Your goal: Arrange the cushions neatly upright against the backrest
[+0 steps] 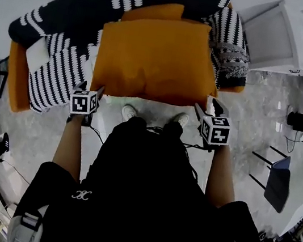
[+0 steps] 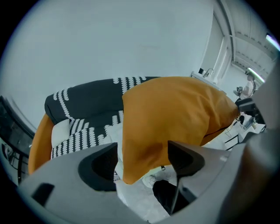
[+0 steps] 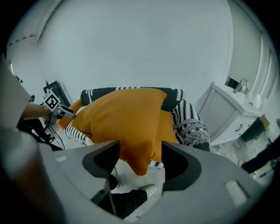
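A large orange cushion (image 1: 156, 61) lies tilted on the sofa seat, its front edge hanging toward me. A second orange cushion (image 1: 158, 11) stands behind it against the black-and-white striped backrest (image 1: 72, 12). My left gripper (image 1: 91, 87) is at the big cushion's front left corner, open. In the left gripper view that cushion (image 2: 175, 113) has its corner between the spread jaws of the left gripper (image 2: 142, 159). My right gripper (image 1: 208, 107) is at the front right corner, also open. In the right gripper view the cushion (image 3: 127, 118) hangs loose between the parted jaws of the right gripper (image 3: 140, 159).
A striped throw covers the orange sofa; a white cushion (image 1: 39, 53) lies at its left end and a patterned one (image 1: 229, 50) at its right. A white cabinet (image 1: 275, 35) stands right of the sofa, a dark chair (image 1: 277, 179) on the floor beyond. My shoes (image 1: 130, 111) touch the sofa front.
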`<move>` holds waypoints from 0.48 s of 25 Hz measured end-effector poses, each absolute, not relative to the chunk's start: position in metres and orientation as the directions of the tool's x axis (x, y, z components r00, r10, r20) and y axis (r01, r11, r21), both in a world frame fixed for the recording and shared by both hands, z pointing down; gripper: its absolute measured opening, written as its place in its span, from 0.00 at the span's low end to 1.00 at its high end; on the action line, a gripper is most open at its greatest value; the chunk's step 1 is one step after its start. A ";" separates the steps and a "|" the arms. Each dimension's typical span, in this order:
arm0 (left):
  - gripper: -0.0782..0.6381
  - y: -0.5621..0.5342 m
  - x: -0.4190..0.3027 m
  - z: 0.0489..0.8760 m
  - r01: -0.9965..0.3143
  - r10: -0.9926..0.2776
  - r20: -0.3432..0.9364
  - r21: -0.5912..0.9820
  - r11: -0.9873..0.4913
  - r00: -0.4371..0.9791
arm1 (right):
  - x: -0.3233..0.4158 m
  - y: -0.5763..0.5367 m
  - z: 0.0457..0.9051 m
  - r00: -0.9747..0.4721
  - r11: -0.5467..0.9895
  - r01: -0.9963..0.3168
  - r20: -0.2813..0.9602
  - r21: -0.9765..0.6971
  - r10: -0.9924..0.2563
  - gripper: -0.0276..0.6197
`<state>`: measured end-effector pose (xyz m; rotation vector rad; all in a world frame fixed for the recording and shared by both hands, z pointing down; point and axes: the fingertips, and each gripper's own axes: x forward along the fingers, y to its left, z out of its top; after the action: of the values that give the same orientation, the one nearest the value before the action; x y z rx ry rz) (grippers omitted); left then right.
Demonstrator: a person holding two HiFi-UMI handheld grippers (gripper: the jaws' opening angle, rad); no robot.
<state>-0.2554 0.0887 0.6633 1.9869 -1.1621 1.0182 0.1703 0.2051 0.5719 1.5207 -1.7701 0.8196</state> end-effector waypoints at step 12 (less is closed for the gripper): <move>0.71 0.123 -0.273 0.714 -0.836 -0.224 0.884 0.265 -0.481 0.410 | 0.175 0.222 0.594 -0.086 0.112 -0.993 0.845 -0.031 -0.528 0.40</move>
<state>-0.2734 0.1229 0.7144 1.9359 -0.9016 1.0642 0.1745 0.2223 0.5942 1.4964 -1.7038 0.8585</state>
